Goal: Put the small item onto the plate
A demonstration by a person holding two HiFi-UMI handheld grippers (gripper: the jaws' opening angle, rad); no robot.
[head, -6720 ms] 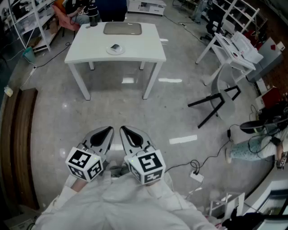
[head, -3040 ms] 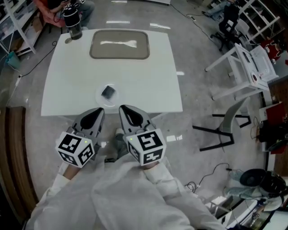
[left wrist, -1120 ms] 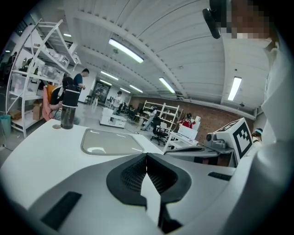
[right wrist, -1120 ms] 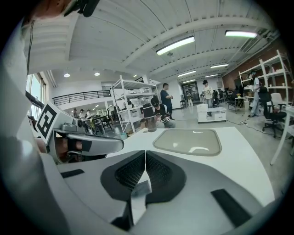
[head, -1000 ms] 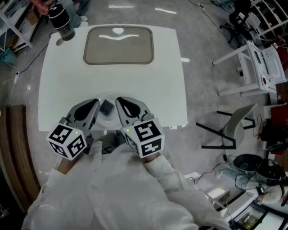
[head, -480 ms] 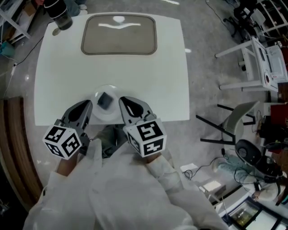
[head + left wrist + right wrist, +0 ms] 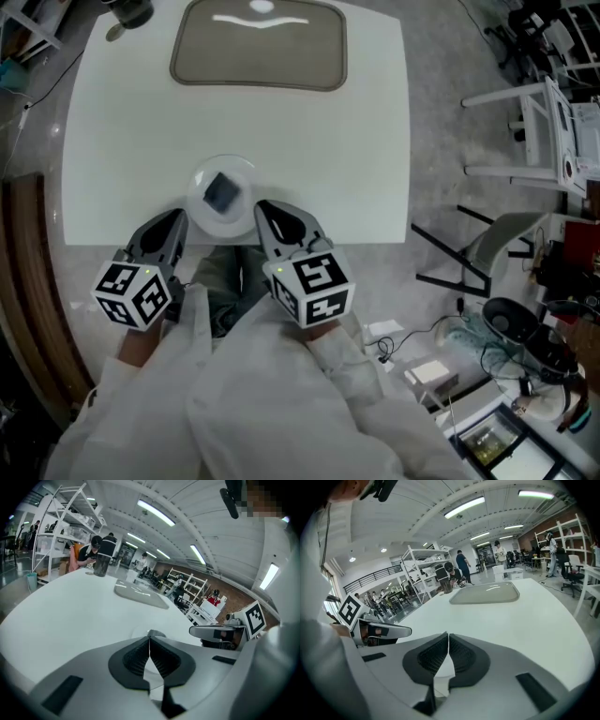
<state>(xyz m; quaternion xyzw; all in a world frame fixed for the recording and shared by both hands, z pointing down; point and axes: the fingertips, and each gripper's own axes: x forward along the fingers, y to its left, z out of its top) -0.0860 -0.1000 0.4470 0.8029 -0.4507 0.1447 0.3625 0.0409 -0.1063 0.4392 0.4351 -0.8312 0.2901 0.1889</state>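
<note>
Jaws of the left gripper (image 7: pixel 177 218) and the right gripper (image 7: pixel 265 208) are closed together, and nothing is held. The small item (image 7: pixel 222 191) is seen lying on the plate (image 7: pixel 201 176), near the front edge of the table (image 7: pixel 328 159). Before any pick, one gripper should be opened wide and lowered squarely, so that the plate is not pushed.

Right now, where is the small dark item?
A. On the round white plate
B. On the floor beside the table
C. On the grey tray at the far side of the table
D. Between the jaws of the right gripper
A: in the head view the small dark item lies on the round white plate, near the front edge of the table and well apart from the grey tray.
</note>
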